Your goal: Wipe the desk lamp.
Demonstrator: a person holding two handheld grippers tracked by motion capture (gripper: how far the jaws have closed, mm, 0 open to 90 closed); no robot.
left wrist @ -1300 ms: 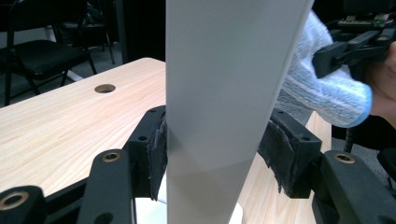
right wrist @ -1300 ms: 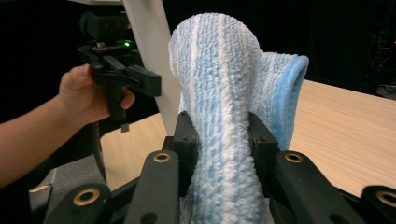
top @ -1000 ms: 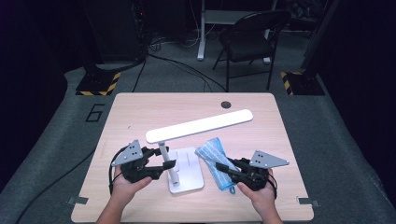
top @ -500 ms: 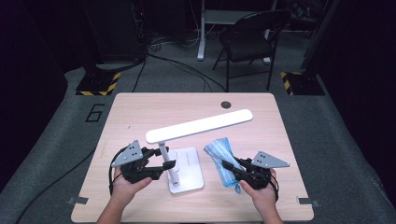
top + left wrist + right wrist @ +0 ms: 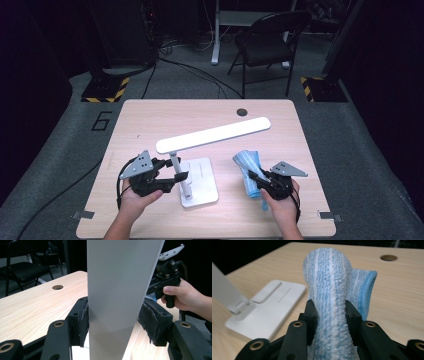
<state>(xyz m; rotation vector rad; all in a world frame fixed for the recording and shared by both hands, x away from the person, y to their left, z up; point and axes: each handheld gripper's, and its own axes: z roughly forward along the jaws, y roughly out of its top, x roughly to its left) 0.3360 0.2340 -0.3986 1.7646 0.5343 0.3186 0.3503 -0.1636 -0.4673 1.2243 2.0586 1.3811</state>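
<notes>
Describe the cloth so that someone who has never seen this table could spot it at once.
On the wooden table, look right of the white desk lamp. The cloth is a bunched, fluffy towel striped pale blue and white, pinched in the right tongs; it is the one soft, coloured thing there.

A white desk lamp [image 5: 192, 172] is stood on its flat square base near the table's six o'clock edge, its long bar head slanted toward two o'clock. At its three o'clock, a blue-and-white striped cloth [image 5: 250, 172] is bunched upright.

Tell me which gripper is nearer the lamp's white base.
Left. The left gripper clamps the lamp's post just above the white base; the right gripper sits apart to its right, shut on the blue cloth.
</notes>
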